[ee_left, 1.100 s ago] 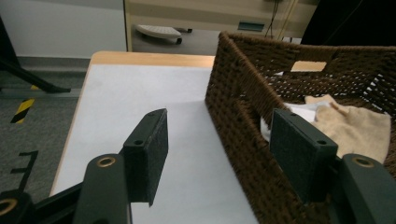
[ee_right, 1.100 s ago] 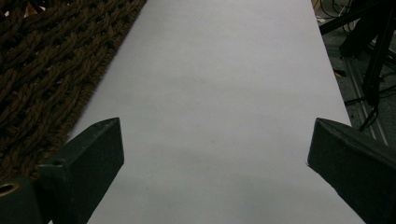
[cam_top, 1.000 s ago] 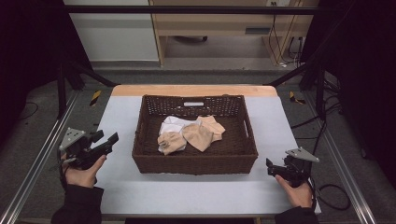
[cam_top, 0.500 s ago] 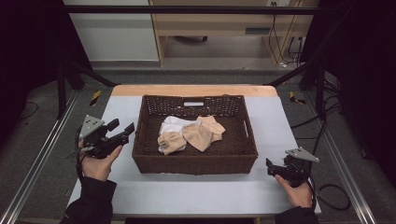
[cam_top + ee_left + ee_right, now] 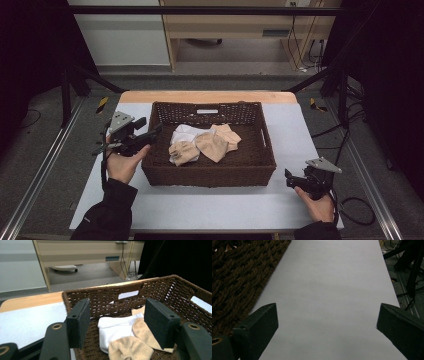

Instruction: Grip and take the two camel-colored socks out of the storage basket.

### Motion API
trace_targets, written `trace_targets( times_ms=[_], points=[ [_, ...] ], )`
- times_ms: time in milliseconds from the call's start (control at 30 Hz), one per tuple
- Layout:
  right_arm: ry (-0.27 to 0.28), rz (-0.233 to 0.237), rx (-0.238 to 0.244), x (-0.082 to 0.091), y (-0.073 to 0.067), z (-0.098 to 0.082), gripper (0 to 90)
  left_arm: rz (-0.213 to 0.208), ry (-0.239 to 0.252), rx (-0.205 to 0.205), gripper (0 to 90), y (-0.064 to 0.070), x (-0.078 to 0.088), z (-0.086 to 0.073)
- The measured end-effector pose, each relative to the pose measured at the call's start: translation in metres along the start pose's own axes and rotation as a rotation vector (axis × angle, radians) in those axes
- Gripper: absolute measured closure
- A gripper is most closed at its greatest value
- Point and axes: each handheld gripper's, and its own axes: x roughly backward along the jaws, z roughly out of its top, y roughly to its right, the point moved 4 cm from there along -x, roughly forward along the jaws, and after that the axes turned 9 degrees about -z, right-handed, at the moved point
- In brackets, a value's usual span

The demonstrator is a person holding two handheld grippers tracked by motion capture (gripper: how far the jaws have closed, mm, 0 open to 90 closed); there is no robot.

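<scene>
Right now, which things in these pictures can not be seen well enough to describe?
- How many socks lie in the basket: high view, they overlap in a heap and are small.
- The socks' near ends: left gripper view, cut by the bottom edge and hidden behind the left tongs.
- The white label on the basket's far wall: too small to read.
- The basket's inside: right gripper view beside the right tongs, blocked by its woven wall.

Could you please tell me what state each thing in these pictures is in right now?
Left tool: open, empty, at the basket's left rim.
Right tool: open, empty, over bare table.
Basket: upright, holding socks.
White sock: crumpled, partly under the beige ones.
Beige socks: crumpled in the basket.
</scene>
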Motion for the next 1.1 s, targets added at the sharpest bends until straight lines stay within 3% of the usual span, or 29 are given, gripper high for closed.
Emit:
trace_targets(
  times_ms=[200, 367, 667, 1100],
  points=[
    [0.000, 0.002, 0.002, -0.001, 0.000, 0.000, 4.0, -0.025, -0.013, -0.002, 38.8, 0.010, -0.021, 0.003],
    [-0.002, 0.003, -0.002, -0.001, 0.000, 0.000, 4.0, -0.025, -0.044, -0.043, 39.3, 0.019, -0.040, 0.002],
    [-0.008, 0.004, 0.002, -0.002, -0.001, 0.000, 4.1, -0.037, -0.028, -0.065, 41.7, 0.024, -0.063, 0.001],
    [-0.013, 0.003, 0.000, -0.003, -0.001, 0.000, 4.1, -0.024, -0.140, -0.097, 40.3, 0.019, -0.092, -0.019]
  ],
)
